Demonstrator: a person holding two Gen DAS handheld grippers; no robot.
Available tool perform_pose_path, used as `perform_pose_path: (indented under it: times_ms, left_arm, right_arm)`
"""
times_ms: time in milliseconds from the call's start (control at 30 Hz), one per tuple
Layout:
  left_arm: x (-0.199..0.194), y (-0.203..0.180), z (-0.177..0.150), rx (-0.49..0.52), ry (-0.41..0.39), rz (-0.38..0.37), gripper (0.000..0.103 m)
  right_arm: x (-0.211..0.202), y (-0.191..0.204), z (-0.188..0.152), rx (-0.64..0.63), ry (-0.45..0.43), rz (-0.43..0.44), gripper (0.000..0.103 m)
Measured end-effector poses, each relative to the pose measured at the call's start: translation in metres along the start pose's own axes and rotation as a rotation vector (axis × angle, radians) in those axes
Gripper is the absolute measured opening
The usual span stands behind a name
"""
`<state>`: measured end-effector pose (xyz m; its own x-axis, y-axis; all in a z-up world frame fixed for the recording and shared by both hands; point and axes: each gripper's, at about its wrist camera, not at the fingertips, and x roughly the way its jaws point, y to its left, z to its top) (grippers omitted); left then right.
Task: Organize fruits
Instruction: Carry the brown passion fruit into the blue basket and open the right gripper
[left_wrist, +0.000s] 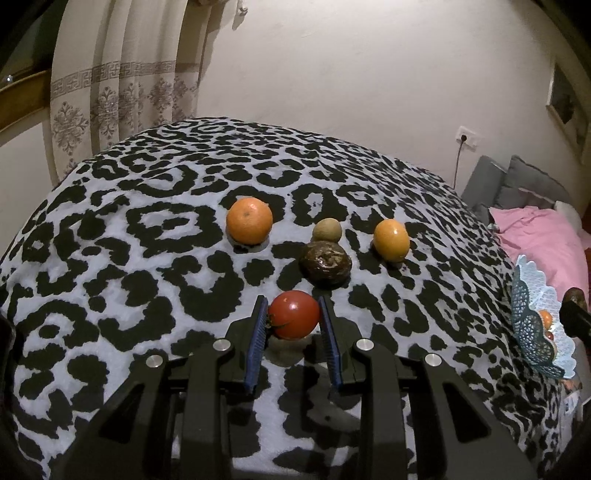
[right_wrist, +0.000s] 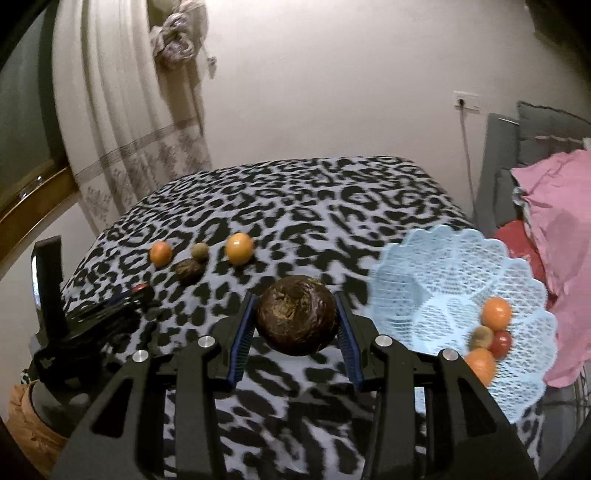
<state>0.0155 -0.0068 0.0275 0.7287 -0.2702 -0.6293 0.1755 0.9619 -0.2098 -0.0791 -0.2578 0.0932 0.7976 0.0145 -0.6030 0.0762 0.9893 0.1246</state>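
My left gripper (left_wrist: 293, 314) is shut on a red tomato (left_wrist: 294, 314), low over the leopard-print blanket (left_wrist: 147, 258). Beyond it lie an orange (left_wrist: 249, 220), a small tan fruit (left_wrist: 326, 229), a dark brown wrinkled fruit (left_wrist: 325, 263) and a yellow-orange fruit (left_wrist: 391, 239). My right gripper (right_wrist: 295, 321) is shut on another dark brown fruit (right_wrist: 296, 319), held above the blanket to the left of the light blue lattice basket (right_wrist: 443, 266). The basket holds several fruits: two oranges (right_wrist: 496, 312), a tomato (right_wrist: 501, 343) and a tan fruit (right_wrist: 482, 336). The left gripper shows in the right wrist view (right_wrist: 125, 299).
A pink cloth (right_wrist: 557, 229) and grey pillows (right_wrist: 535, 125) lie right of the basket. A curtain (left_wrist: 122, 88) hangs at the back left, by a wall with a socket (left_wrist: 468, 139). The basket sits at the blanket's right edge (left_wrist: 535, 325).
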Motion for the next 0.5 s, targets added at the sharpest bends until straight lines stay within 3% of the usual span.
perform_pose_path:
  times_ms: [233, 500]
  left_arm:
    - [-0.005, -0.006, -0.004, 0.023, 0.005, 0.009, 0.028]
    - [-0.01, -0.02, -0.008, 0.057, 0.009, 0.007, 0.028]
  right_arm:
    - [-0.01, -0.041, -0.008, 0.098, -0.017, -0.069, 0.043]
    - [-0.009, -0.065, -0.02, 0.146, -0.002, -0.091, 0.043]
